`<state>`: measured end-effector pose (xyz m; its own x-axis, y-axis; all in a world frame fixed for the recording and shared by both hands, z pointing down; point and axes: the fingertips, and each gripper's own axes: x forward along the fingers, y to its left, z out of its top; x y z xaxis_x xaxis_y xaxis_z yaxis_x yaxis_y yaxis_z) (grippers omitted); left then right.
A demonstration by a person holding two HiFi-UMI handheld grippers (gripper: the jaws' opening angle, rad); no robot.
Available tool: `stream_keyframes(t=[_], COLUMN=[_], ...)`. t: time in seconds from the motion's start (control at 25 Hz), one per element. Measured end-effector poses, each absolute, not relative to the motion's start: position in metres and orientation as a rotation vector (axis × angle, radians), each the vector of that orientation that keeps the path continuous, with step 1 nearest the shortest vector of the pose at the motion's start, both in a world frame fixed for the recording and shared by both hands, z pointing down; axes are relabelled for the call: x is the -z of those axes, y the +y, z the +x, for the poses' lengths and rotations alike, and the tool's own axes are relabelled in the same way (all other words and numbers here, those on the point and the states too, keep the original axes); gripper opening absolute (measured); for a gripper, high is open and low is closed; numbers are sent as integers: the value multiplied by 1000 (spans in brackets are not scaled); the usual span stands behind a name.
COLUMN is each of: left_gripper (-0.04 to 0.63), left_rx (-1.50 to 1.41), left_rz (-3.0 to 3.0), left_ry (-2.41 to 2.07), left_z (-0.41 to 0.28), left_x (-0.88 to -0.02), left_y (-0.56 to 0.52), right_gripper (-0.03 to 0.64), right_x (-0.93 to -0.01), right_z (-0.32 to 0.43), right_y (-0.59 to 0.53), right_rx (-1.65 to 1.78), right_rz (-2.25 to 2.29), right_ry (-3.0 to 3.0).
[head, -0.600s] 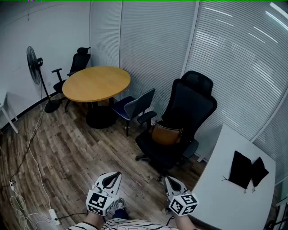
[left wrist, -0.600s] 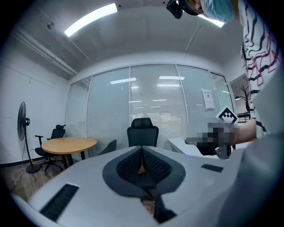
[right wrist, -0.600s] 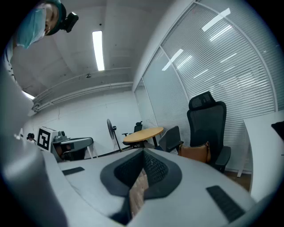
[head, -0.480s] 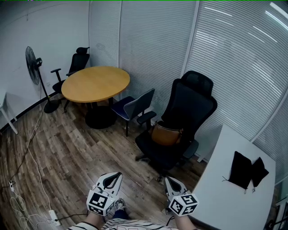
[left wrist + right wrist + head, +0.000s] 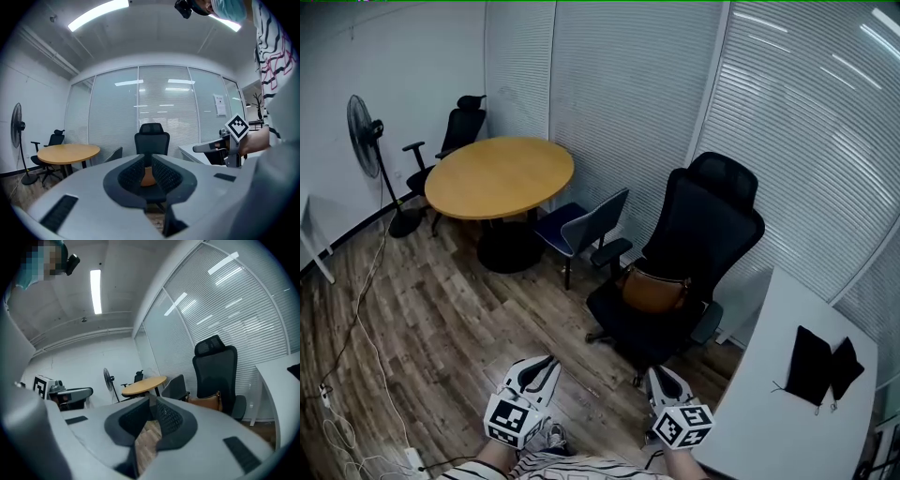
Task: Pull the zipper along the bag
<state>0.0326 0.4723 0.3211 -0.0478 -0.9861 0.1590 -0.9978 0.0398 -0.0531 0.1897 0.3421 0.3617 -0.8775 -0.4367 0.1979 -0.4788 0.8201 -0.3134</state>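
Head view: the brown bag rests at the rear edge of the seat of the black office chair, against the backrest. The left gripper and right gripper are held side by side, well apart from the chair. Both claws are fully closed and grip nothing.

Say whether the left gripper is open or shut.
Shut and empty: the left gripper has its jaw tips meeting, with nothing between them.
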Motion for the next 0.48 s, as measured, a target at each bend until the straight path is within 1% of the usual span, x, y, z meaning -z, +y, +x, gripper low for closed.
stream_keyframes(t=[0.04, 0.08, 0.16, 0.48], left_gripper=[29, 30, 31, 31], left_rx=[-229, -230, -233, -240], left_rz=[2114, 2116, 2118, 2191], left_ry=[-2201, -2196, -2186, -2128], left_z=[24, 15, -4, -72], left_x=[-322, -322, -322, -322], left_y=[469, 466, 459, 430], right_gripper=[39, 59, 166, 173], right_x=[-361, -361, -360, -365], right_z=[183, 176, 162, 113], right_y=[338, 333, 323, 299], right_rx=[-544, -546, -551, -607], right_rz=[745, 760, 792, 933], right_ry=[-2884, -2881, -2869, -2846])
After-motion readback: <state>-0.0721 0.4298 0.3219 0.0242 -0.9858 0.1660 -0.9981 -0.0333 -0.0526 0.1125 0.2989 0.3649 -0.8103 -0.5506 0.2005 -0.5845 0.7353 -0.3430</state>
